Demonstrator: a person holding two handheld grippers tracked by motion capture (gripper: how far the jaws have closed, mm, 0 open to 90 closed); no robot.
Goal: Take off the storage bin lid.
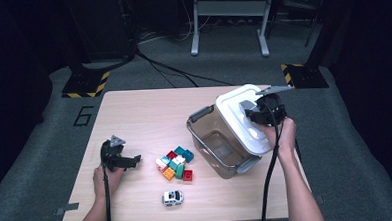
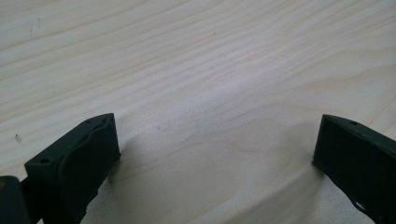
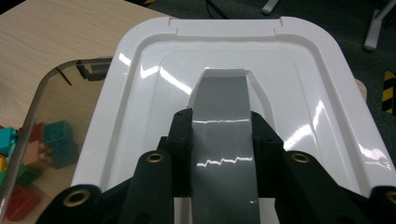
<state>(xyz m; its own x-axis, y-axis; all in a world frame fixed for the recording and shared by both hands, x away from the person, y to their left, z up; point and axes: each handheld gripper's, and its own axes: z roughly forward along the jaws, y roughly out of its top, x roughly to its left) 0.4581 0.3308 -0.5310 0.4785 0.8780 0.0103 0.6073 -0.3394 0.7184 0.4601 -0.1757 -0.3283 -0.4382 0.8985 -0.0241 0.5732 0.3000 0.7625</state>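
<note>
Right gripper (image 3: 222, 135) clamping grey handle (image 3: 223, 100) of white lid (image 1: 244, 119), holding lid tilted, half off clear bin (image 1: 213, 142); bin opening showing at lid's 8 o'clock. Lid's long axis running 11-to-5 in high view. Left gripper (image 1: 127, 161) resting on table (image 1: 134, 113), jaws spread, gripping nothing. Bricks (image 1: 176, 164) lying at its 3 o'clock, nearer left hand.

A heap of colourful building bricks (image 1: 176, 164) lies near the middle of the pale wooden counter (image 1: 134, 118), with a small white toy car (image 1: 173, 197) just in front of it. Beyond the counter, black cables (image 1: 167, 69) cross the grey floor (image 1: 366, 148) toward a grey metal stand (image 1: 228, 19).
</note>
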